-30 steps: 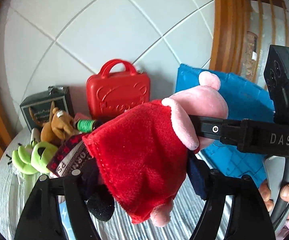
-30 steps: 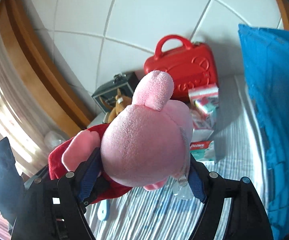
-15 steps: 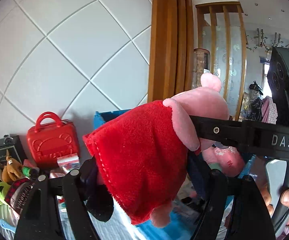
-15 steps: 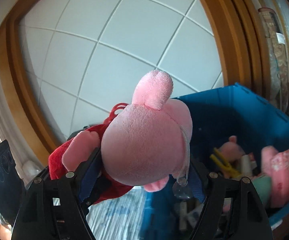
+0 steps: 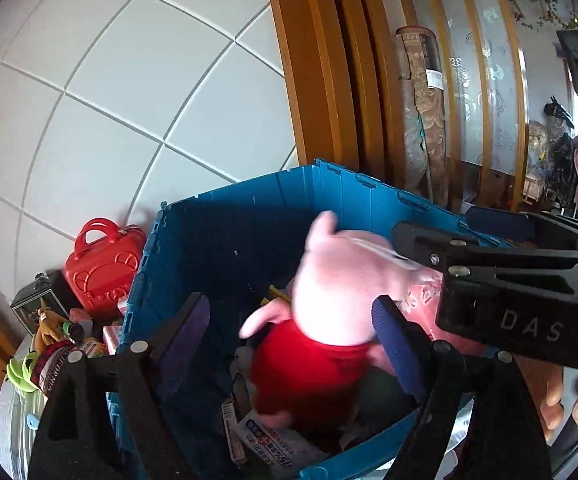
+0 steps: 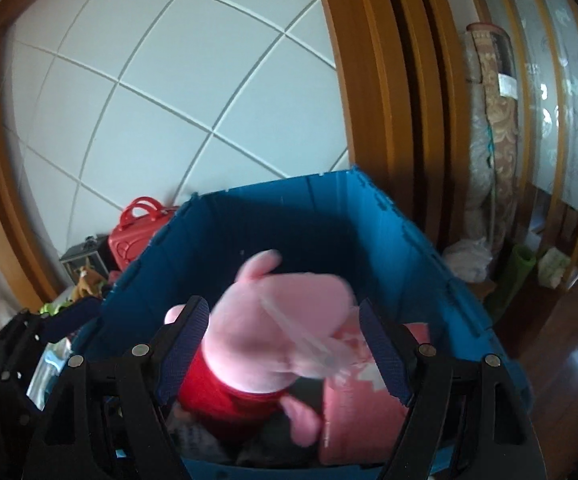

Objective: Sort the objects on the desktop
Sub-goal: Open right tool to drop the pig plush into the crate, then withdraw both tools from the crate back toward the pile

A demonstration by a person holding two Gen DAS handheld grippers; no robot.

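A pink pig plush (image 5: 337, 280) in a red dress hangs blurred over the open blue bin (image 5: 249, 208), head up. My left gripper (image 5: 289, 304) straddles it and its jaws are opening; the left pad stands clear of the plush. The right gripper (image 5: 489, 264) reaches in from the right. In the right wrist view the plush (image 6: 257, 340) sits lower between the fingers of my right gripper (image 6: 285, 306), blurred while the fingers are sharp, with a gap at the right pad. Inside the bin (image 6: 309, 200) lie a pink packet (image 6: 369, 400) and several other items.
A red toy case (image 5: 105, 268), a dark box (image 5: 33, 300), a brown kangaroo plush (image 5: 49, 324) and green slippers (image 5: 21, 368) crowd the striped tabletop left of the bin. A white tiled wall stands behind, a wooden door frame (image 5: 321, 80) to the right. A hand (image 5: 569, 412) holds the right gripper.
Both grippers swung right from the tabletop to above the blue bin. The plush, held tight in both before, has slipped down between the fingers and now looks loose.
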